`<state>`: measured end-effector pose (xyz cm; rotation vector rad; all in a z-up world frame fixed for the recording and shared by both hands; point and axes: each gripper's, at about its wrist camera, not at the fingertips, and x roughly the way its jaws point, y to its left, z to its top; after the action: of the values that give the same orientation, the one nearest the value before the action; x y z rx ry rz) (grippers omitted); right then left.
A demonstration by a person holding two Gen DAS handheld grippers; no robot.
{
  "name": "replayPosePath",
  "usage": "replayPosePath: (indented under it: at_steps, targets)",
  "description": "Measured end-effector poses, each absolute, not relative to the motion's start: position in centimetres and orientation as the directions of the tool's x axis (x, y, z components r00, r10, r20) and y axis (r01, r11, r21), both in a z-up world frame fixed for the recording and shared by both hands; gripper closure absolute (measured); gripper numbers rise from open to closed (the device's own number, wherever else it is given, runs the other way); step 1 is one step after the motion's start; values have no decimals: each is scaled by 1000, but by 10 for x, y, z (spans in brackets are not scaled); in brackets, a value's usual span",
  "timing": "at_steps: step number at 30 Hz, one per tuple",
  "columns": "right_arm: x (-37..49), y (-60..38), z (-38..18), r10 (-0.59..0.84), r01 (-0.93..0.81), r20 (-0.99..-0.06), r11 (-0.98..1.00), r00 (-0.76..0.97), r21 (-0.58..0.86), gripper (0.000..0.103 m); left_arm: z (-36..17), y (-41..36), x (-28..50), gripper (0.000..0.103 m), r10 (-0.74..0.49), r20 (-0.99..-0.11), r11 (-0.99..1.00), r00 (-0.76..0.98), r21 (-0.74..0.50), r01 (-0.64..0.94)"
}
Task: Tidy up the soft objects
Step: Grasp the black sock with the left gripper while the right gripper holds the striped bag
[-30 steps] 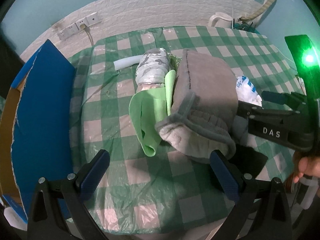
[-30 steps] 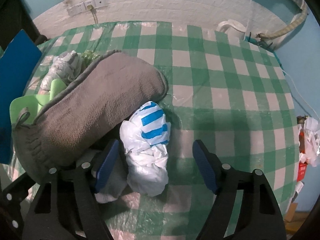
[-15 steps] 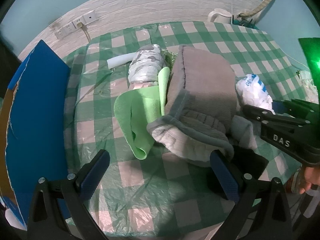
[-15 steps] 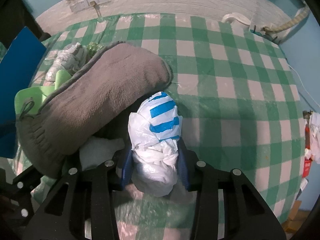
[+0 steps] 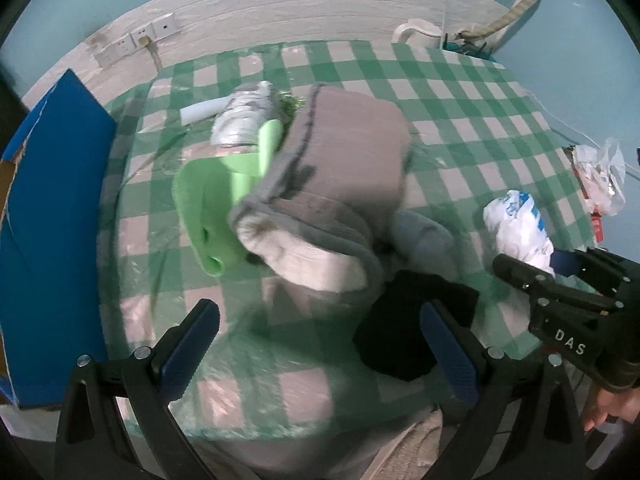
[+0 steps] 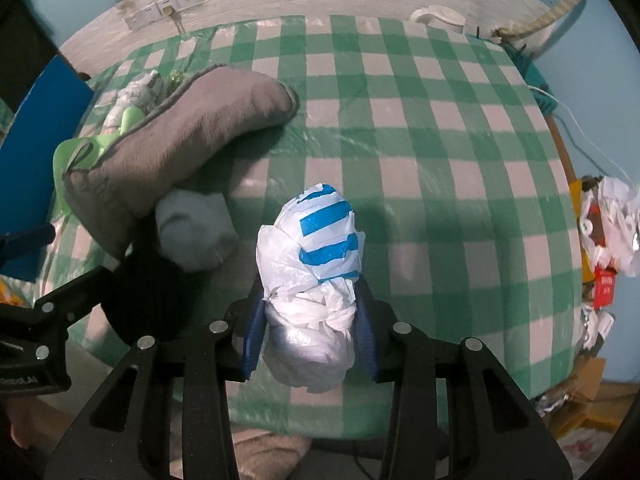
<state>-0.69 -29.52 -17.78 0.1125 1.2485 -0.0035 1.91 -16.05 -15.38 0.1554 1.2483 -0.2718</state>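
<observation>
The right gripper [image 6: 310, 336] had just closed its jaws on the knotted blue-striped plastic bag [image 6: 316, 276], right of the grey slipper [image 6: 176, 148]; the left gripper [image 5: 320, 344] stood wide, empty.

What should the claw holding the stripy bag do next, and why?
Probably carry the plastic bag away to the open checked tablecloth on the right. The right gripper is already shut on it, and the grey slipper pile crowds the left.
</observation>
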Motion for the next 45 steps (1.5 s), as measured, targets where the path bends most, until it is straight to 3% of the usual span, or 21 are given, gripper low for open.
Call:
replayPosePath:
  at_steps: [26,28,32,38,45]
  targets:
    - [-19,-337,-178,109,160,-931,972,349,174,64,-179,-244,-8,3,-88,-958,864,273,63,500]
    - [-20,-337,-178,113,152,-929,973,354,176,64,-182,-245,-7,15,-83,-960,865,268,64,497]
    - [-19,-336,-176,116,141,-927,974,358,176,64,-183,-247,-8,50,-92,-961,864,261,53,501]
    - [-17,-335,-172,118,138,-923,974,365,179,64,-179,-245,-11,57,-104,-956,855,275,56,516]
    - [-17,-329,-163,124,118,-916,976,381,181,64,-166,-240,-18,58,-112,-943,844,314,77,531]
